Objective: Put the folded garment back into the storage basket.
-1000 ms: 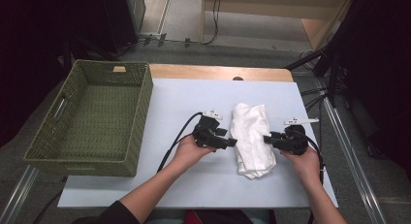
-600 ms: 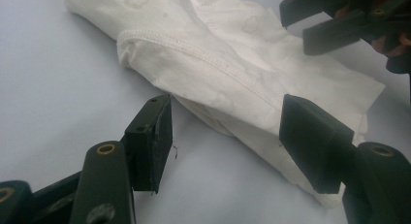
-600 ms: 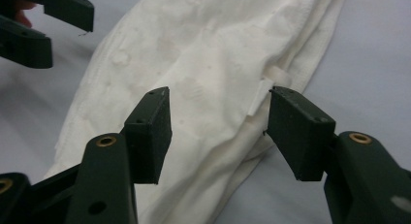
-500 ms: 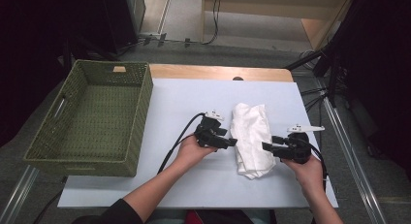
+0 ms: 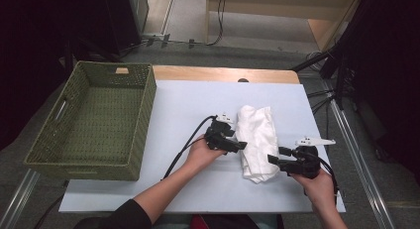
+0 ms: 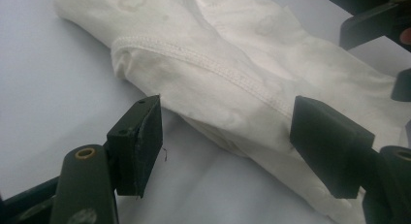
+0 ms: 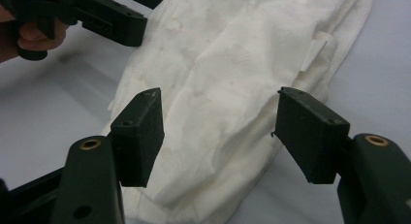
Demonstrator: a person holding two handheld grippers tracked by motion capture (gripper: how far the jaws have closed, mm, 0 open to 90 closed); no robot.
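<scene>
A crumpled white cloth [image 5: 256, 135] lies folded lengthwise on the white table sheet [image 5: 173, 105]. My left gripper [image 5: 240, 145] rests at the cloth's left edge; its jaws have just been opening and stand open [image 6: 225, 132], with the cloth's hemmed fold [image 6: 232, 54] lying between them untouched. My right gripper [image 5: 273, 159] sits at the cloth's near right corner. Its jaws have also just been opening and stand open [image 7: 218, 132] over the cloth [image 7: 232, 54], pressing nothing. The left gripper [image 7: 106, 15] appears at the top left of the right gripper view.
A green woven basket [image 5: 146, 110] stands at the table's left, with nothing in it. A wooden strip [image 5: 223, 74] runs along the far table edge. Cables trail from both grippers toward the person. A dark stand [image 5: 341, 65] rises beyond the right edge.
The right gripper has drawn back toward the person and its jaws have widened off the cloth. The left gripper has stayed put, jaws slightly wider.
</scene>
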